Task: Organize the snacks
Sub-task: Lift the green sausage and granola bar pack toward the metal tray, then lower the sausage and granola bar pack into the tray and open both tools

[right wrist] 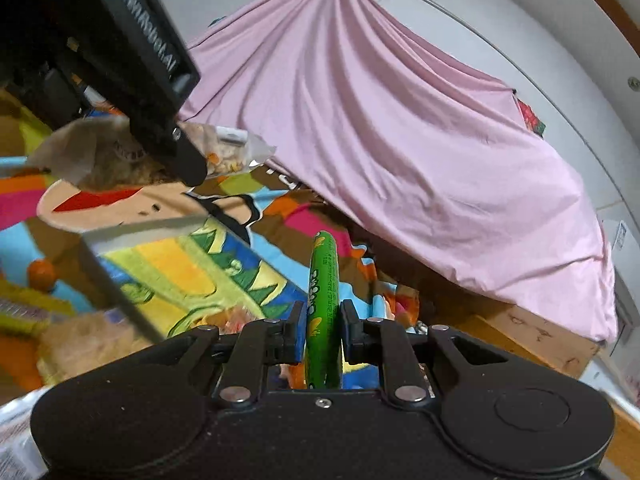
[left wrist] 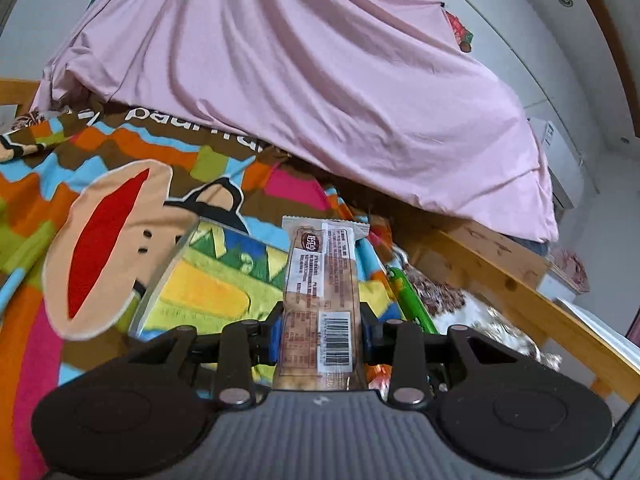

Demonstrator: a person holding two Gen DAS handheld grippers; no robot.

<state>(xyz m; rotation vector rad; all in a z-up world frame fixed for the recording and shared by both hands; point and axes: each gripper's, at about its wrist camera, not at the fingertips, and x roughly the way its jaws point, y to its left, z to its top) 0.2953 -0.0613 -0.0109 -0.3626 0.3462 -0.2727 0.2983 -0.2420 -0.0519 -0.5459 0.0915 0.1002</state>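
Note:
My left gripper point(left wrist: 319, 330) is shut on a long clear-wrapped brown snack bar point(left wrist: 320, 276) with a barcode, held above the colourful bed cover. My right gripper point(right wrist: 322, 330) is shut on a green snack stick point(right wrist: 323, 292) that points away from me. The green stick also shows in the left wrist view point(left wrist: 412, 300), to the right of the bar. In the right wrist view the left gripper's black body point(right wrist: 132, 60) crosses the upper left, with the clear end of the snack bar point(right wrist: 232, 152) poking out. A clear box point(right wrist: 132, 264) lies below on the cover; its rim also shows in the left wrist view point(left wrist: 168, 268).
A pink sheet point(left wrist: 304, 92) hangs over the back of the bed. A wooden bed rail point(left wrist: 520, 292) runs along the right. Several other snack packets point(right wrist: 80, 344) lie at lower left of the right wrist view, near a small orange ball point(right wrist: 41, 273).

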